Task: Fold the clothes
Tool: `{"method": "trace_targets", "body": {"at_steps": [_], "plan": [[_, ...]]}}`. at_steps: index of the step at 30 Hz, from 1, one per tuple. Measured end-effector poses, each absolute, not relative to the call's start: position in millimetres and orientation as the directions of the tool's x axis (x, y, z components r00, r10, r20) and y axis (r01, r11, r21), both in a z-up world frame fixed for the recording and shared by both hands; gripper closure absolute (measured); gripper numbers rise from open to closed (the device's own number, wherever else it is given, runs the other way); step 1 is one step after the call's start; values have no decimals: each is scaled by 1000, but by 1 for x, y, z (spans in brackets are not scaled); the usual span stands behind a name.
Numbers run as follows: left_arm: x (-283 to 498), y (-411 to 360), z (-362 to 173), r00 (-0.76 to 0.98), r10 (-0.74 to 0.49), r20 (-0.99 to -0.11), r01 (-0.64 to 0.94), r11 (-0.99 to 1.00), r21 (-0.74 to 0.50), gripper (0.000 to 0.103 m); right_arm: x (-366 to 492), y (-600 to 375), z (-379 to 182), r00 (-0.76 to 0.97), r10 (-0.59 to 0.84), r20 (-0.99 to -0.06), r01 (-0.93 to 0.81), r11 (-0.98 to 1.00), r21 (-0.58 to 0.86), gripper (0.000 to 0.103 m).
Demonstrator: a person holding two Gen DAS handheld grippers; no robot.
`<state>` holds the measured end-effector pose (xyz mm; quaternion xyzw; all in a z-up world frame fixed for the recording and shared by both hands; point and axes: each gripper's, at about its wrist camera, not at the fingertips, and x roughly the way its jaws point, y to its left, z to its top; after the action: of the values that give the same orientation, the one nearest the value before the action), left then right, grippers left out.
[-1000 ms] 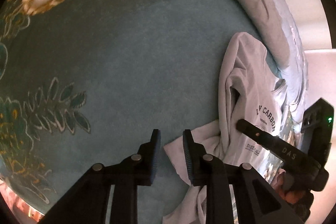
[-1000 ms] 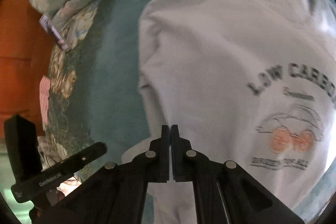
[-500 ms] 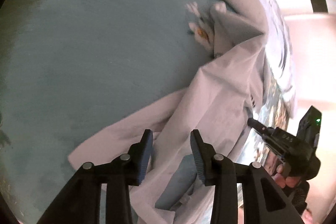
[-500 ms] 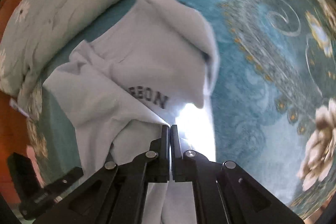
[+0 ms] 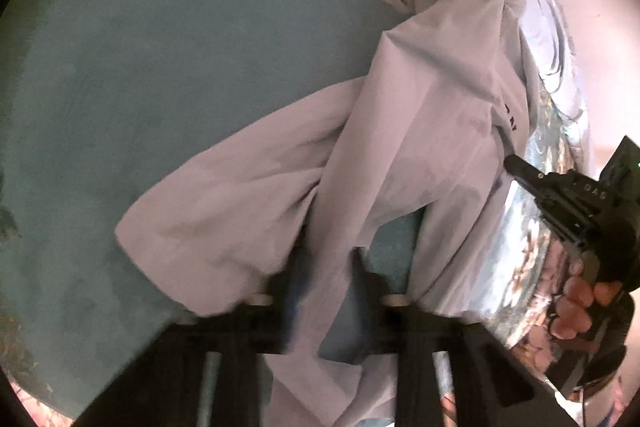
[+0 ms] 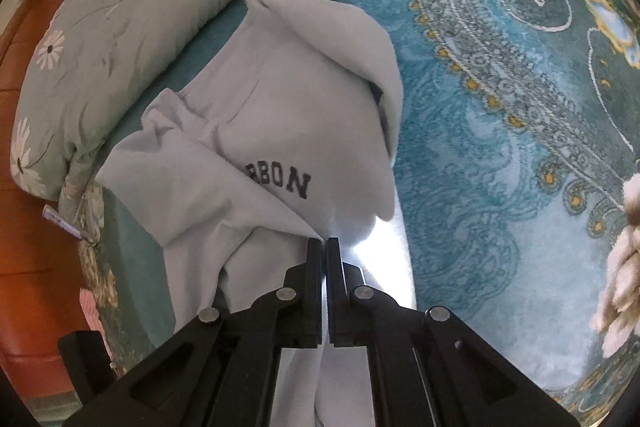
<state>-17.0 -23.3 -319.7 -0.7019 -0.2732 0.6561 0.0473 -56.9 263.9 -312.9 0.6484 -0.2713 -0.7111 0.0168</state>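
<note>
Left wrist view shows my left gripper (image 5: pixel 326 267) with its jaws set apart, and a band of the white T-shirt (image 5: pixel 420 131) runs down between the two fingers (image 5: pixel 370 279). I cannot tell whether the pads press the cloth, because the fingers are blurred. The shirt lies bunched and twisted on the teal bedspread (image 5: pixel 160 67), one broad fold spreading to the left of the fingers and a taller ridge rising up and to the right. Dark printed letters show on that ridge near its right edge, too few to read. At the far right I see my right gripper (image 5: pixel 516 167) reaching to the shirt's edge, with the hand (image 5: pixel 574 307) wrapped around its handle below.

Right wrist view has my right gripper (image 6: pixel 324 247) with its jaws closed together, clamped on a fold of the T-shirt (image 6: pixel 300 115) right at the fingertips. From there the cloth fans away across the bed, crumpled, with a rolled hump at its far end and the letters "RBON" in dark print facing the camera. The shirt rests on the bedspread (image 6: pixel 500 107), whose teal ground carries a pale paisley scroll with yellow dots to the right. A grey-green quilt (image 6: pixel 132 19) printed with white daisies lies bundled just beyond the shirt at upper left, and an orange-brown headboard (image 6: pixel 24 227) fills the left edge.
</note>
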Motion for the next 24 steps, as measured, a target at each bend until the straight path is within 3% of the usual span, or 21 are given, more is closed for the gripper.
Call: {"method": "trace_targets", "body": {"at_steps": [5, 8, 9, 16, 20, 24], "plan": [[-30, -46, -282, -136, 482, -865, 333, -800, -499, 99, -59, 262, -301, -169, -411, -896, -281, -851, 443, 98], [-53, -75, -242, -248, 456, -855, 316, -796, -516, 100, -61, 264, -285, -204, -440, -875, -241, -843, 480, 74], [-62, -90, -230, -279, 415, -866, 316, -812, -491, 100, -59, 268, -278, -227, -449, -864, -231, -837, 496, 68], [-102, -221, -189, -364, 90, -927, 424, -870, -251, 100, -56, 304, -277, -261, -382, -886, -321, -832, 453, 66], [-130, -240, -227, -313, -82, -946, 465, -882, -77, 99, -44, 327, -289, -236, -363, -901, -393, -813, 430, 66], [-121, -248, -242, -217, -151, -964, 515, -857, 18, 99, -37, 325, -302, -196, -367, -909, -409, -812, 416, 66]]}}
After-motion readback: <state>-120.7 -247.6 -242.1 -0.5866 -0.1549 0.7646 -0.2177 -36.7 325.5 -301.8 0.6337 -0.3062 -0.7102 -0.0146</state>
